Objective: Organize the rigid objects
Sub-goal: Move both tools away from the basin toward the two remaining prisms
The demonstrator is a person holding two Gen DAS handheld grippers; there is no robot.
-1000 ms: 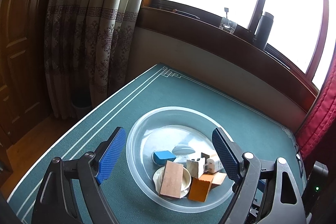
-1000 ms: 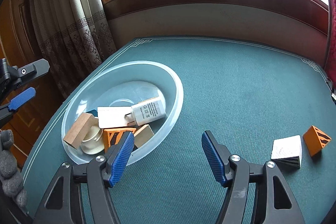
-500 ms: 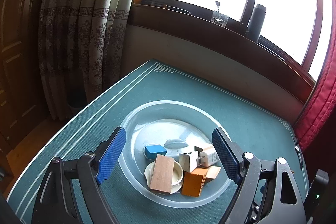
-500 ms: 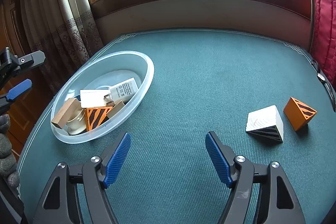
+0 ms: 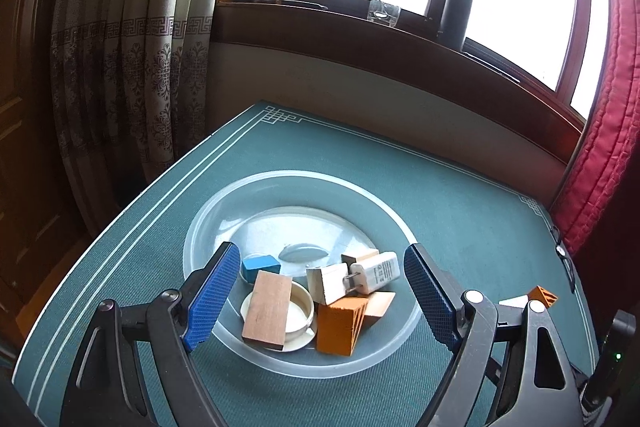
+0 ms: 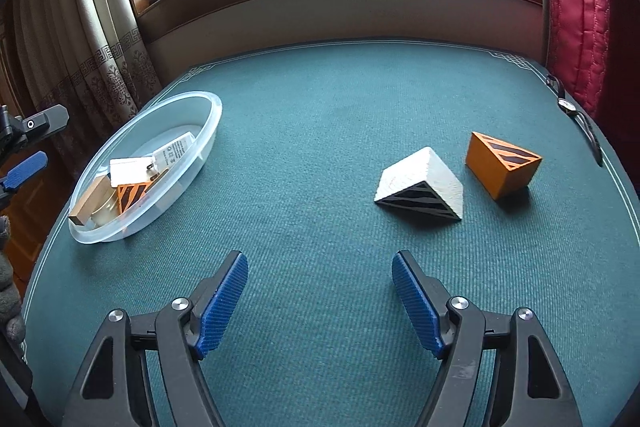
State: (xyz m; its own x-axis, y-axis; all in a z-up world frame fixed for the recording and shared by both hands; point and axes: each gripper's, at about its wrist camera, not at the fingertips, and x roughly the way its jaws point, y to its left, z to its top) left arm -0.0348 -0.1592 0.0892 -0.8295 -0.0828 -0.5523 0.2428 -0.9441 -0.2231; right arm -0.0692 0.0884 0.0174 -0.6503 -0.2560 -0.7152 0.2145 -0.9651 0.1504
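- The left tool (image 5: 322, 295) hangs over the near rim of the clear plastic bowl (image 5: 208, 223), its blue pads spread wide with nothing pinched between them.
- Framed between those pads inside the bowl lie a plain wooden block (image 5: 267, 309) resting across a small white dish (image 5: 302, 311), a blue block (image 5: 260, 266), an orange striped block (image 5: 339, 323), a pale wooden block (image 5: 326, 283) and a white charger plug (image 5: 378, 271).
- The right tool (image 6: 320, 303) is held above bare green worktop (image 6: 320, 131); its jaws have just been opening and stand apart, with only cloth between them.
- Ahead of the right tool and to its right, a white wedge with black stripes (image 6: 422, 183) lies on the worktop, clear of the pads.
- Just beyond it, further right, sits an orange wedge with black stripes (image 6: 500, 165), apart from the white one.
- From the right tool, the bowl sits far ahead to the left, well apart from both wedges.
- The left tool's pad (image 6: 24, 170) shows at the left edge of the right wrist view.
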